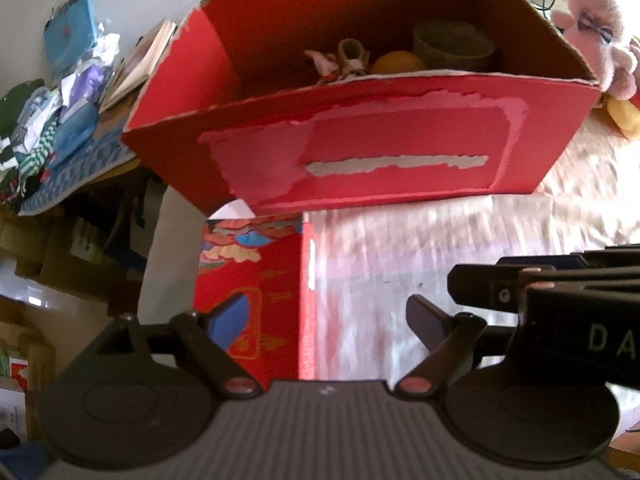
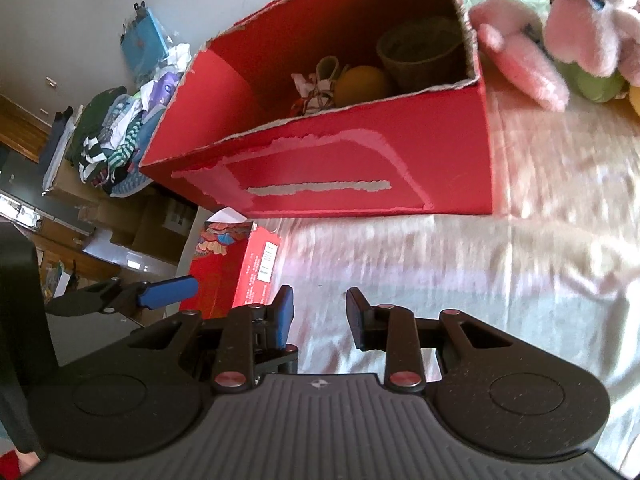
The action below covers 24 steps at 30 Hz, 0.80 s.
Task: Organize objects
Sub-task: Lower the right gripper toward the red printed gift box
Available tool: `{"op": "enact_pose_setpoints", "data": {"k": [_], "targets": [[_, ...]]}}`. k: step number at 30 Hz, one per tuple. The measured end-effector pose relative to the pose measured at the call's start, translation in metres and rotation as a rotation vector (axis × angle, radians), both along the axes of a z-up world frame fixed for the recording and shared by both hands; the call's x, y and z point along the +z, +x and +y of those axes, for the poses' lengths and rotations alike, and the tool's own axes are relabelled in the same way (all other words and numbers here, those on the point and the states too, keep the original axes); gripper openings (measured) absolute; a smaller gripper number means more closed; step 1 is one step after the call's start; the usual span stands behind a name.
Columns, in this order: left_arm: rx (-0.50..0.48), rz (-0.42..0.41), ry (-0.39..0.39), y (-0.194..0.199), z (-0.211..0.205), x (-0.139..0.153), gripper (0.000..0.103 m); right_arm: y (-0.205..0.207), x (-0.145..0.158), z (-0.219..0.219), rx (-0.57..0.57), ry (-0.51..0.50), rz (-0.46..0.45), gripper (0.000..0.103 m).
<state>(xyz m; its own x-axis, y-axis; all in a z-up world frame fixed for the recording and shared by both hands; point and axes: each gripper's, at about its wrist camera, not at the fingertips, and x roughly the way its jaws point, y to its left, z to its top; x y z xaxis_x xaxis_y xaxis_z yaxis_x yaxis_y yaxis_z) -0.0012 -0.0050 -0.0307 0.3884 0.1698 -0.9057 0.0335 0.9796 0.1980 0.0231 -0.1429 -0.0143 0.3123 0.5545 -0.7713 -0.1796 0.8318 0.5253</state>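
One open red cardboard box (image 1: 360,152) with a torn front label stood on the table (image 1: 460,248), which carried a pale satin cloth. Inside it lay three items: one woven olive bowl (image 1: 452,46), one round orange fruit (image 1: 398,63) and one small patterned fabric shoe (image 1: 344,62). One pink plush toy (image 2: 580,28) lay just beside the box's right end. The left claw (image 1: 326,320) stood wide open, empty. The right claw (image 2: 318,316) was partly open, holding nothing, above bare cloth.
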Motion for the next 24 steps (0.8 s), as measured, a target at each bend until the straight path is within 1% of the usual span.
{"op": "enact_pose_setpoints", "data": {"k": [9,14,15,19,21,24], "targets": [[0.054,0.019,0.004,0.002,0.034,-0.005,0.089,0.010,-0.005,0.029,0.045,0.012,0.033,0.032],[0.080,0.030,-0.006,0.000,0.058,-0.008,0.089,0.015,-0.007,0.047,0.067,0.017,0.043,0.034],[0.086,0.035,-0.015,0.001,0.063,-0.010,0.091,0.016,-0.007,0.051,0.070,0.018,0.046,0.036],[0.103,0.055,-0.060,0.003,0.080,-0.014,0.093,0.021,-0.010,0.064,0.078,0.022,0.061,0.036],[0.095,0.061,-0.075,0.004,0.086,-0.017,0.093,0.023,-0.010,0.070,0.080,0.021,0.064,0.036],[0.090,0.078,-0.120,0.006,0.094,-0.023,0.093,0.025,-0.012,0.078,0.083,0.021,0.070,0.036]]}}
